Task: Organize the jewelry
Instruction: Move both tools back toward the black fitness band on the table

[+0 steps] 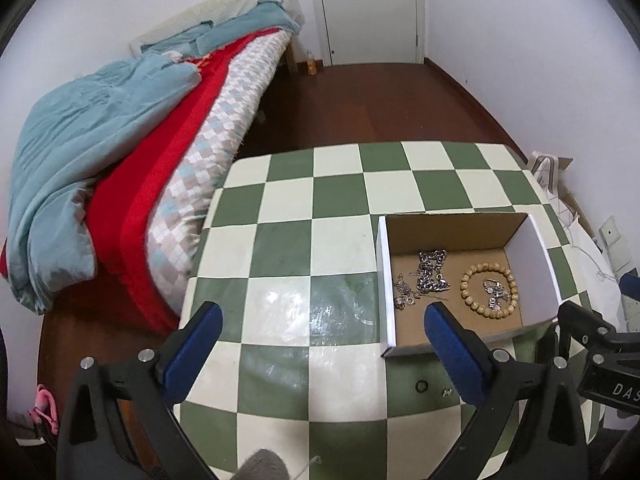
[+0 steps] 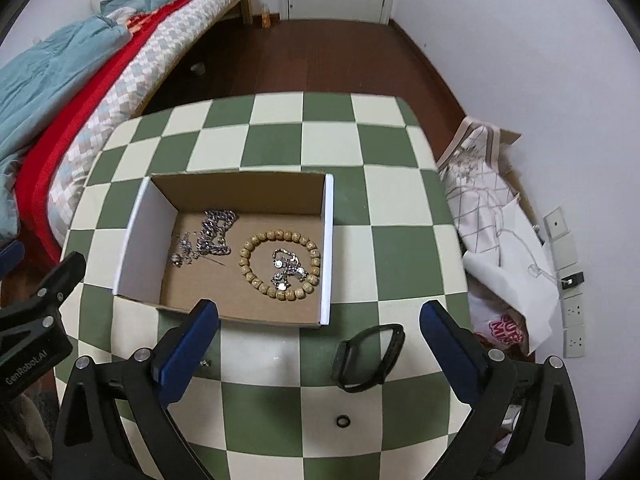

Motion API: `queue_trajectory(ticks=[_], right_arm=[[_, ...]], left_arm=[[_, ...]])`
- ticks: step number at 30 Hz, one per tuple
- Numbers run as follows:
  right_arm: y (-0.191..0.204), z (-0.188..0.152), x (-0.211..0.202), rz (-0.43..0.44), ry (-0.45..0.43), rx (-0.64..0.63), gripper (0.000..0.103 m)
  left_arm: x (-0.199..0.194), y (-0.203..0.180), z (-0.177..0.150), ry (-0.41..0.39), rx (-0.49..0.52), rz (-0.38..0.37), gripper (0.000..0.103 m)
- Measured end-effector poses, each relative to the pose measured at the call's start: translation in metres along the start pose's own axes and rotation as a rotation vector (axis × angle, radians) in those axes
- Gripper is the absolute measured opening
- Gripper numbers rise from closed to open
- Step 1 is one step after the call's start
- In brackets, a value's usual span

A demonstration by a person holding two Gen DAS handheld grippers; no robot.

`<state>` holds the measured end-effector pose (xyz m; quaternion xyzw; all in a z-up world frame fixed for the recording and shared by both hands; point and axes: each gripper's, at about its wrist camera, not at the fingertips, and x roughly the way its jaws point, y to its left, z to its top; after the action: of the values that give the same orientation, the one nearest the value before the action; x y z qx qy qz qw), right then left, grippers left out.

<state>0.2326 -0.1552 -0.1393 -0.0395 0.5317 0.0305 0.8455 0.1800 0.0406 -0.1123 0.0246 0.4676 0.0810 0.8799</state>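
An open cardboard box (image 1: 540,248) (image 2: 329,240) stands on the green-and-cream checked table (image 1: 288,248) (image 2: 280,136). Inside lie a wooden bead bracelet (image 1: 468,280) (image 2: 248,264), a heavy silver chain (image 1: 430,270) (image 2: 214,232), and small silver pieces (image 1: 404,292) (image 2: 286,268). On the table before the box are a black wristband (image 2: 366,358), a small black ring (image 1: 421,386) (image 2: 343,421) and a tiny silver piece (image 1: 447,392) (image 2: 205,363). My left gripper (image 1: 322,320) is open above the table, left of the box. My right gripper (image 2: 318,318) is open above the box's near edge and the wristband, holding nothing.
A bed (image 1: 120,152) (image 2: 100,64) with blue, red and checked bedding lies left of the table. Folded cloth and bags (image 2: 492,216) sit on the floor at the right, by wall sockets (image 2: 572,312). Dark wooden floor (image 1: 360,100) runs to a white door (image 1: 368,8).
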Motion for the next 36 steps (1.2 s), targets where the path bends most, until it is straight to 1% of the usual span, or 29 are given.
queue_trajectory(ticks=[2,14,19,23,25,27,28,29,30,31,33,36], right_arm=[[0.001,-0.004,-0.012,-0.008,-0.028,-0.006,0.102],[0.006,-0.028,-0.081,-0.003,-0.167,-0.007,0.102],[0.006,-0.039,-0.106,0.031,-0.214,0.004,0.102],[-0.006,-0.054,-0.118,0.088,-0.254,0.036,0.102],[-0.018,-0.061,-0.113,0.079,-0.243,0.064,0.102],[-0.035,-0.070,-0.098,0.059,-0.208,0.108,0.102],[-0.044,-0.074,-0.090,0.063,-0.190,0.132,0.098],[-0.053,-0.077,-0.080,0.072,-0.172,0.155,0.093],[-0.062,-0.081,-0.068,0.076,-0.148,0.180,0.077],[-0.070,-0.084,-0.053,0.074,-0.120,0.203,0.065],[-0.086,-0.090,-0.027,0.089,-0.073,0.251,0.062],[-0.103,-0.095,0.010,0.089,-0.043,0.306,0.062]], left_arm=[[-0.012,0.002,-0.003,-0.021,-0.010,0.010,0.103],[-0.076,0.009,-0.014,-0.130,-0.012,0.014,0.103],[-0.099,0.014,-0.021,-0.166,-0.034,0.030,0.103],[-0.110,0.018,-0.032,-0.201,-0.065,0.056,0.103],[-0.108,0.018,-0.037,-0.207,-0.074,0.091,0.103],[-0.096,0.018,-0.043,-0.178,-0.083,0.106,0.103],[-0.091,0.017,-0.045,-0.163,-0.083,0.107,0.103],[-0.080,0.017,-0.048,-0.135,-0.081,0.124,0.103],[-0.072,0.016,-0.051,-0.118,-0.078,0.139,0.103],[-0.066,0.015,-0.053,-0.109,-0.076,0.147,0.103],[-0.045,0.014,-0.059,-0.070,-0.074,0.170,0.103],[-0.020,0.012,-0.067,-0.025,-0.075,0.189,0.103]])
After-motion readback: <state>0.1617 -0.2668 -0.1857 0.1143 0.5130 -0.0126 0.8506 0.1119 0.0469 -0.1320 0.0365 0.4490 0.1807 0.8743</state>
